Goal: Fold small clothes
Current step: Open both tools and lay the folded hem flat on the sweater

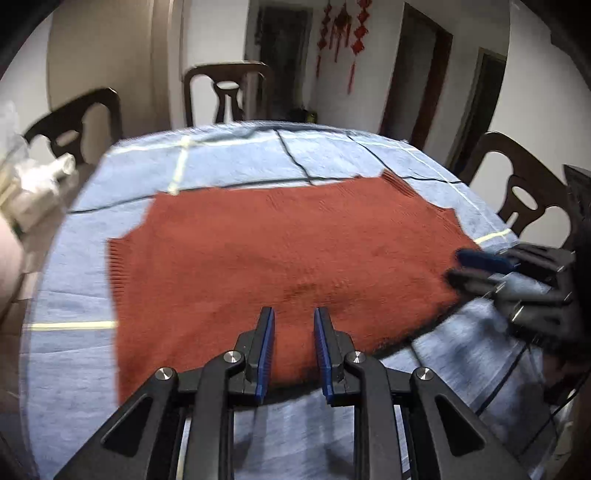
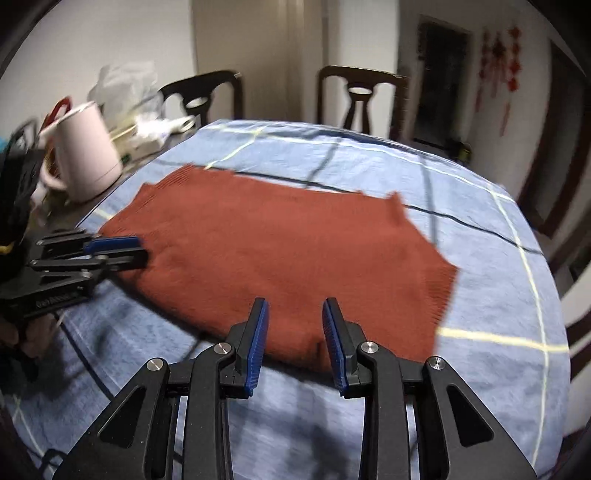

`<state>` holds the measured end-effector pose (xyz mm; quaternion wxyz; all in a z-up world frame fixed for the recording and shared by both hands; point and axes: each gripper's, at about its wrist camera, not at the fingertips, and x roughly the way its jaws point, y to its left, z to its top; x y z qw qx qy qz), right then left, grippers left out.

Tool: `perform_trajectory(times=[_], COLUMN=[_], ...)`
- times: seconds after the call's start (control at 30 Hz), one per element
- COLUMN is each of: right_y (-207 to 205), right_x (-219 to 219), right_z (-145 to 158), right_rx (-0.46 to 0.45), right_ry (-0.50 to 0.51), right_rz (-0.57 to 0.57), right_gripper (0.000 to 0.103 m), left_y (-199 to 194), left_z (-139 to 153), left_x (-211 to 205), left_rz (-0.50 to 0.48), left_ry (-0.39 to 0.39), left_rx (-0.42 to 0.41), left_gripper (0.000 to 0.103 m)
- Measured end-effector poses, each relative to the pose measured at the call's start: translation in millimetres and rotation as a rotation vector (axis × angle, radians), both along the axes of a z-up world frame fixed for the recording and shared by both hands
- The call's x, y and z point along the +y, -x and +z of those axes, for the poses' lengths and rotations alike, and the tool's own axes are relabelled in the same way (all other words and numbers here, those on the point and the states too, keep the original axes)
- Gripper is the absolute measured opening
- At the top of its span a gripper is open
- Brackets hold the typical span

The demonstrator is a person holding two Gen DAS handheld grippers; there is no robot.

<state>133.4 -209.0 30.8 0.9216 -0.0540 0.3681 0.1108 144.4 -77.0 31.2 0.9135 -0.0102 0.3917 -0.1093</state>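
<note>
A rust-red knitted garment (image 1: 280, 258) lies flat on a blue checked tablecloth (image 1: 236, 162); it also shows in the right wrist view (image 2: 288, 254). My left gripper (image 1: 293, 314) is open, its fingers just above the garment's near edge. It appears at the left of the right wrist view (image 2: 138, 249), beside the garment's side edge. My right gripper (image 2: 295, 306) is open over the near edge of the garment. It appears at the right of the left wrist view (image 1: 458, 266), at the garment's right edge. Neither holds the cloth.
Dark wooden chairs (image 1: 227, 92) (image 1: 517, 192) stand around the table. A pink kettle (image 2: 88, 151), plastic bags (image 2: 125, 88) and small clutter sit on the table's bare left side. Red hanging decorations (image 1: 343, 33) are on the far wall.
</note>
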Motion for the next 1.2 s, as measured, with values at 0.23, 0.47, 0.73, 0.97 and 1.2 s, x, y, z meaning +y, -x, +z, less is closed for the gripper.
perform_trajectory(times=[0.23,0.47,0.73,0.97,1.2], right_y=[1,-4,-8,-23,-18], right_x=[-38,-59,-13,38,18], right_z=[-13,-17,5,-24,-4], right_rx=[0.049,0.048,0.014,0.059,0.002], right_ry=[-0.03,-0.057,-0.088,-0.015,-0.021], right_rz=[-0.087,-0.134,-0.034,0.07,0.03], right_gripper=[0.028,0.027,0.027,0.027,0.027], left_y=[7,5,6,-10,1], left_z=[-14,-19,2,-13,2], left_x=[37,63,37,7,10], left_rz=[0.067,0.13,0.096,0.054,0.089], left_ry=[0.048,0.051,0.044,0.018,-0.034], left_rx=[0.049,0.045,0.005,0.04,-0.002], left_gripper=[0.024,0.024,0.024,0.025,0.025])
